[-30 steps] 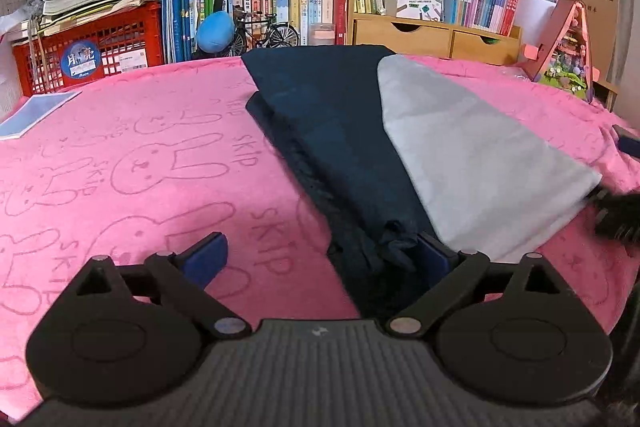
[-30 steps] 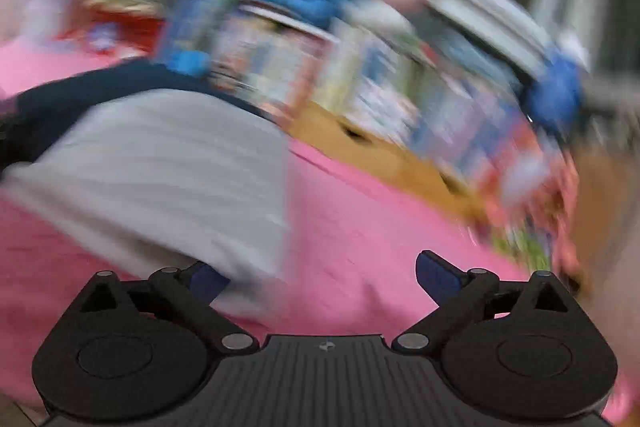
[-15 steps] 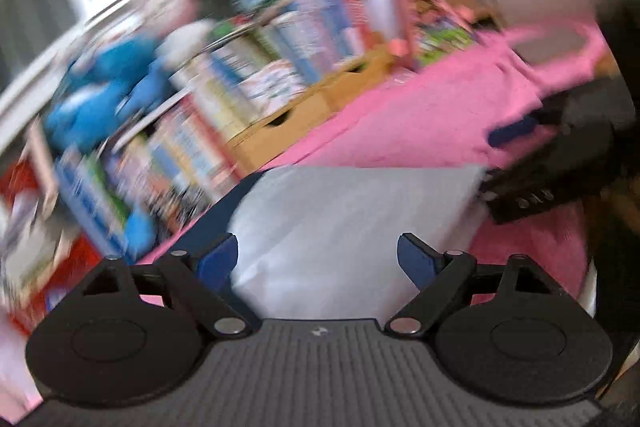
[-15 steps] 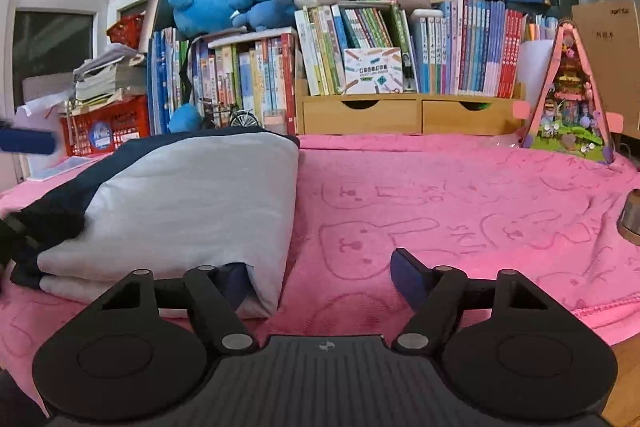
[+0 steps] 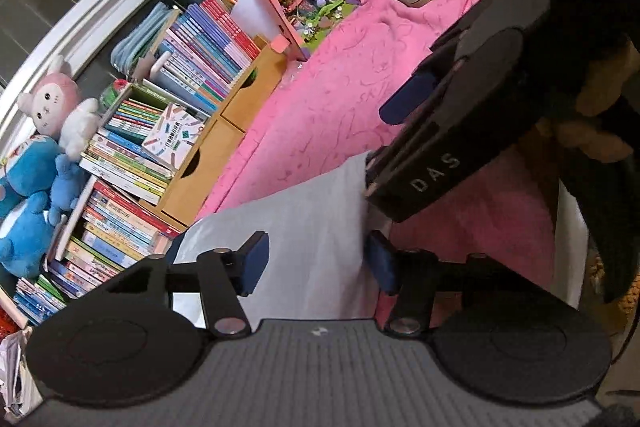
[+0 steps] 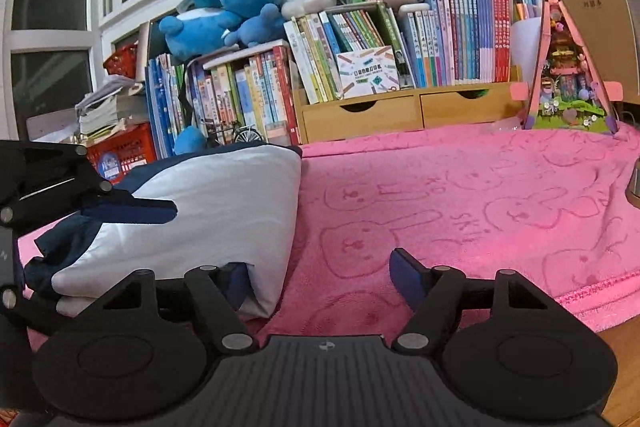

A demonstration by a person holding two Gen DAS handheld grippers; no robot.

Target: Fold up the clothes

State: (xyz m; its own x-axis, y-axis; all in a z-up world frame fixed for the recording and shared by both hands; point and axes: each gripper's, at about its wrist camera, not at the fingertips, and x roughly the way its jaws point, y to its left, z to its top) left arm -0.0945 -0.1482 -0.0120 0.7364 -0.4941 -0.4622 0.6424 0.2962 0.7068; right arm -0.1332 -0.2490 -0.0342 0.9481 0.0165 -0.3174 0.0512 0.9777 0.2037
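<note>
Pink rabbit-print blanket [image 6: 480, 203] covers the table; behind it a crowded row of books [image 6: 452, 39], a wooden drawer unit [image 6: 400, 113], plush toys [image 6: 240, 7] on top, a red crate [image 6: 120, 155] at far left, dark window panes above. Folded garment [image 6: 208, 211], grey over navy, lies on the blanket's left part in the right wrist view. Left gripper [image 5: 316, 263] is rolled hard over, so the shelf tilts steeply in its view; the grey cloth runs between its blue pads, jaws partway open and just been closing, pads not seen pressing the cloth. Right gripper [image 6: 320, 279] sits level at the garment's near right corner; its left pad is tucked against or behind the grey fold, right pad over bare blanket, jaws fairly wide, nothing held. A second ago the left gripper was level at the navy near edge with jaws wide; it has since swung across to the grey side, close beside the right gripper. The right view was blurred then and is steady now. Garment itself unmoved.
</note>
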